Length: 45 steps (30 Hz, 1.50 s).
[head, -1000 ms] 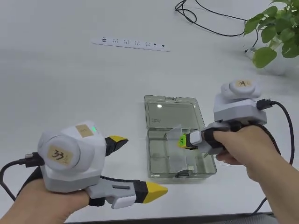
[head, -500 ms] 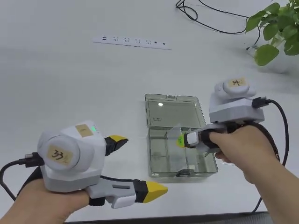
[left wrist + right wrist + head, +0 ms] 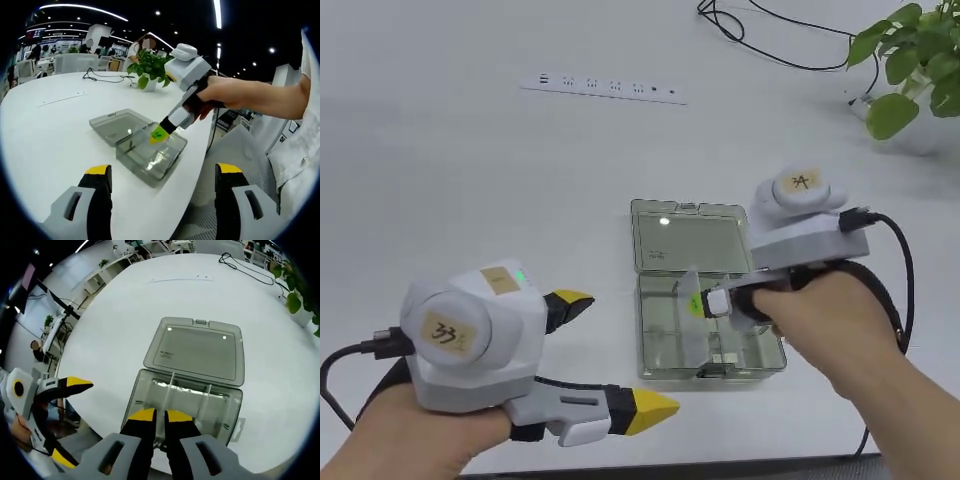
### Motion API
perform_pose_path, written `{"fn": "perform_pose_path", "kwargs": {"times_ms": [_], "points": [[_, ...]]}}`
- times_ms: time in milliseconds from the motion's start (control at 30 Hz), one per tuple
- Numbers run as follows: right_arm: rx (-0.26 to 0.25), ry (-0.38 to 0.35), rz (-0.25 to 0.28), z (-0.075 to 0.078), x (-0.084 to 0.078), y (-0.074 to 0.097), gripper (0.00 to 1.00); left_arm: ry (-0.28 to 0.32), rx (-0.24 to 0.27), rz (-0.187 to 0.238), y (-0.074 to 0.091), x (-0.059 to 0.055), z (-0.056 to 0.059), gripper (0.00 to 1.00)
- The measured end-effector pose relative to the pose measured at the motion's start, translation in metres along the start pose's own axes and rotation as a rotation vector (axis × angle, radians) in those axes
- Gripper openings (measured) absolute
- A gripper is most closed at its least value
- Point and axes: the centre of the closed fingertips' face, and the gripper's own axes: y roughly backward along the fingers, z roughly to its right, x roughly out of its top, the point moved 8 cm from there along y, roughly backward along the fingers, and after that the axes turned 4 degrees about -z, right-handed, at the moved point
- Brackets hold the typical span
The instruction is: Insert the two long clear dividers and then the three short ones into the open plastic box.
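1. The right gripper (image 3: 160, 416) has its two yellow-tipped jaws pressed almost together, pinching a thin clear divider (image 3: 692, 335) that hangs down from its tips.
2. The plastic box (image 3: 710, 372) sits directly beneath this gripper's tips. The held divider reaches down into the box's open tray, about midway along it.
3. Beyond the gripper's tips the box's lid (image 3: 195, 352) lies flat on the surface, joined to the far edge of the tray.
4. In the right gripper view other clear dividers stand inside the tray, ahead of the jaws. Their number is hard to make out.
5. The left gripper (image 3: 615, 355) has its jaws spread wide with nothing between them.
6. It is held above the white surface (image 3: 470, 180), with the box ahead of its jaws and a little apart from them. The right gripper is just past the box's near wall.
7. Far beyond both grippers a white power strip (image 3: 605, 90) lies on the surface.
8. A potted plant (image 3: 915, 60) and a black cable (image 3: 770, 45) sit far out past the right gripper.
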Motion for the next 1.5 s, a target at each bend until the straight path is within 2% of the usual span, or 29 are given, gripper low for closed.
{"fn": "perform_pose_path", "kwargs": {"times_ms": [600,833,1000,1133,1500], "points": [[0.061,-0.023,-0.008,0.007,-0.007,-0.021,0.09,-0.011,0.004,-0.008,0.000,0.001,0.000,0.87],[0.092,-0.016,0.006,0.008,-0.009,-0.020,0.10,-0.013,0.011,-0.007,0.002,0.003,0.000,0.87],[0.145,-0.049,0.039,0.009,-0.008,-0.016,0.13,-0.017,0.018,-0.010,0.003,0.005,0.001,0.87],[0.171,-0.048,0.060,0.009,-0.007,-0.011,0.15,-0.017,0.027,-0.009,0.004,0.007,0.002,0.86],[0.297,-0.070,0.154,0.009,-0.001,0.016,0.20,-0.002,0.062,0.005,0.010,0.014,0.009,0.86]]}}
